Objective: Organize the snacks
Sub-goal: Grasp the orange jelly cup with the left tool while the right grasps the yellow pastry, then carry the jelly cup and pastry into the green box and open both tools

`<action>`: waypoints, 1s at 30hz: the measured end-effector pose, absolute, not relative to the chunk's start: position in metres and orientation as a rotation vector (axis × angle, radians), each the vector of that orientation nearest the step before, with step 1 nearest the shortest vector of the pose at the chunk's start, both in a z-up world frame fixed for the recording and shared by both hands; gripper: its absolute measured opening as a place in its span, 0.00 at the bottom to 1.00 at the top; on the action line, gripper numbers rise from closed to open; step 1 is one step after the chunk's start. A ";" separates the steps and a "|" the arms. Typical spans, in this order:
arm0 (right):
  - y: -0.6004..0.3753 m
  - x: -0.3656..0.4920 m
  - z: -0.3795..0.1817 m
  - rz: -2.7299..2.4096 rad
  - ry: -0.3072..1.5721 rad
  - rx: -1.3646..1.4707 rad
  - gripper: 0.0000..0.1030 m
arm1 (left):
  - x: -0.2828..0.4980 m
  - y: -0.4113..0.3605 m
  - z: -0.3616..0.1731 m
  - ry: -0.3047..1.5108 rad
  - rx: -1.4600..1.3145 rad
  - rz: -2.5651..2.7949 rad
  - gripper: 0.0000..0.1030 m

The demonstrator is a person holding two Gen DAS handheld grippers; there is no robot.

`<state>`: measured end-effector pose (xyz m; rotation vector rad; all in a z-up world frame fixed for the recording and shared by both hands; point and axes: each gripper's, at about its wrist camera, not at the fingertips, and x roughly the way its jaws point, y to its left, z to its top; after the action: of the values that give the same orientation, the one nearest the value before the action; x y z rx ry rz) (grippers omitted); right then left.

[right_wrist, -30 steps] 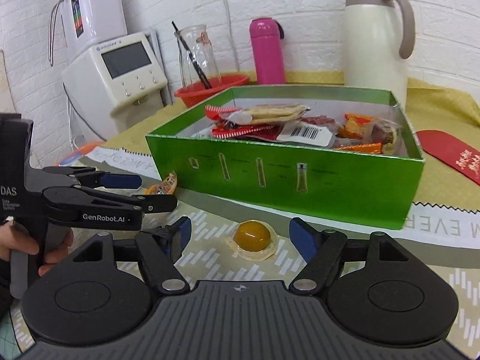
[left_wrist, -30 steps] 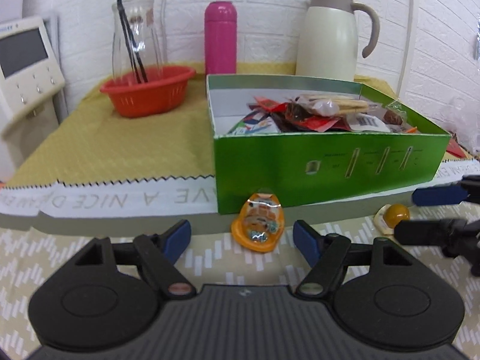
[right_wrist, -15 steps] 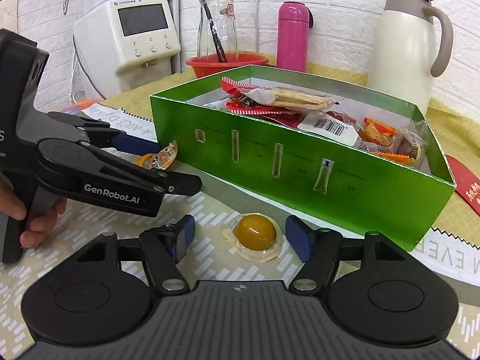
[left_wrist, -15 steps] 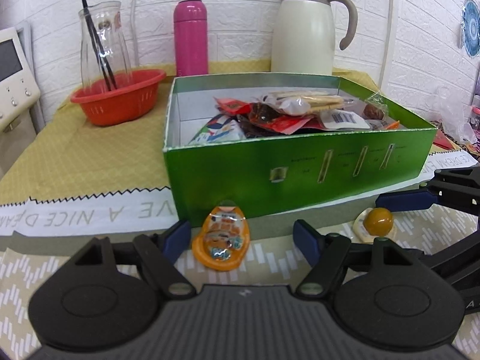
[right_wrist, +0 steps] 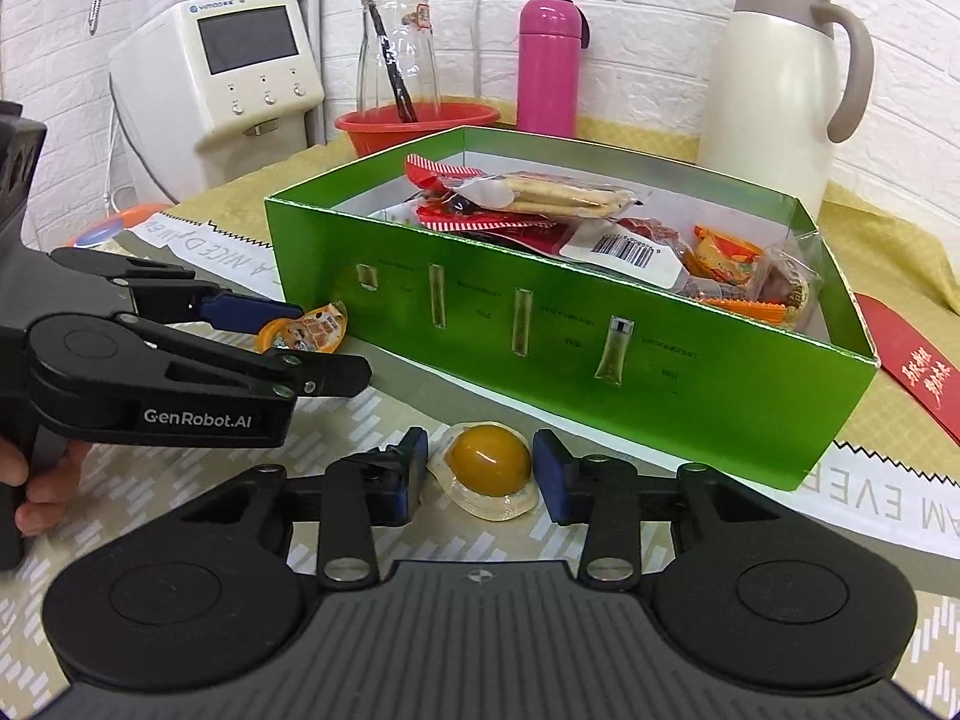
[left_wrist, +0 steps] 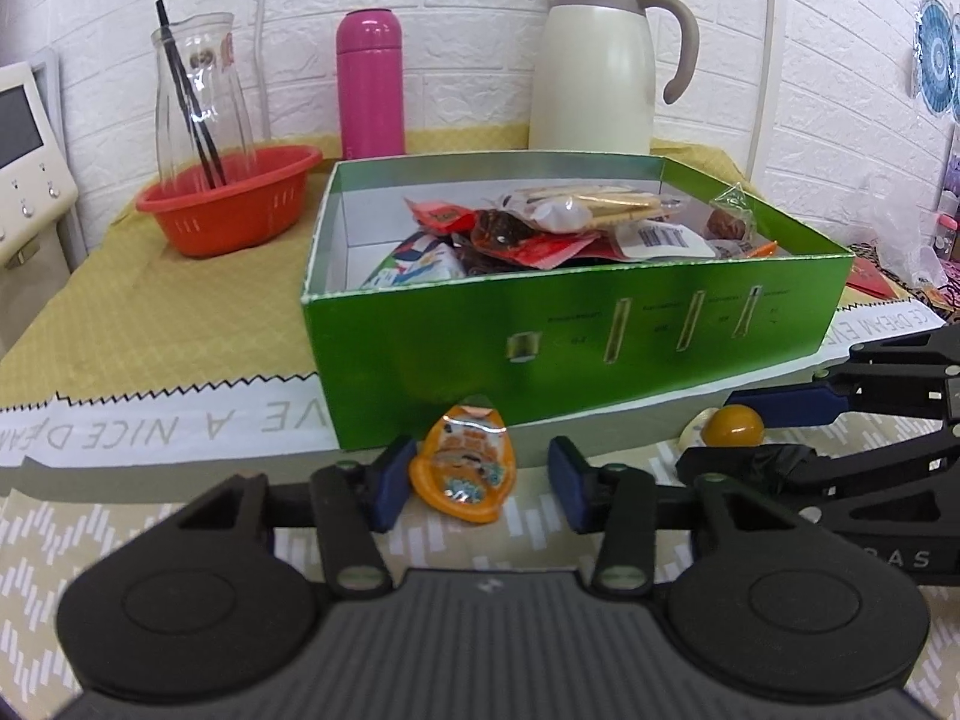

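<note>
My left gripper: black jointed linkage arms, blue pads, silver screws, white "GenRobot.AI" lettering, hand on its grip. My right gripper: matching black body, ribbed centre, round side discs.

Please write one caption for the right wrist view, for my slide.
Right gripper, jaws closing around a yellow jelly cup before the green snack box.
</note>
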<state>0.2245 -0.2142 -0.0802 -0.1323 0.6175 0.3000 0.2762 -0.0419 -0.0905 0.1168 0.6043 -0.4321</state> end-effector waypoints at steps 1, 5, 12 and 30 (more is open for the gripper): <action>-0.214 0.224 -0.080 0.296 0.618 -0.128 0.63 | 0.276 -0.041 -0.090 0.606 0.112 -0.429 0.31; -0.216 0.222 -0.079 0.286 0.635 -0.104 0.61 | 0.272 -0.041 -0.089 0.611 0.103 -0.422 0.26; -0.224 0.205 -0.076 0.274 0.658 -0.031 0.60 | 0.262 -0.037 -0.089 0.614 0.076 -0.424 0.27; -0.224 0.163 -0.066 0.210 0.644 -0.039 0.59 | 0.199 -0.025 -0.066 0.606 0.023 -0.345 0.27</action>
<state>0.1634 -0.2239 -0.0663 -0.0389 0.6438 0.2101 0.1990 -0.0252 -0.0657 0.0232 0.6056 -0.3453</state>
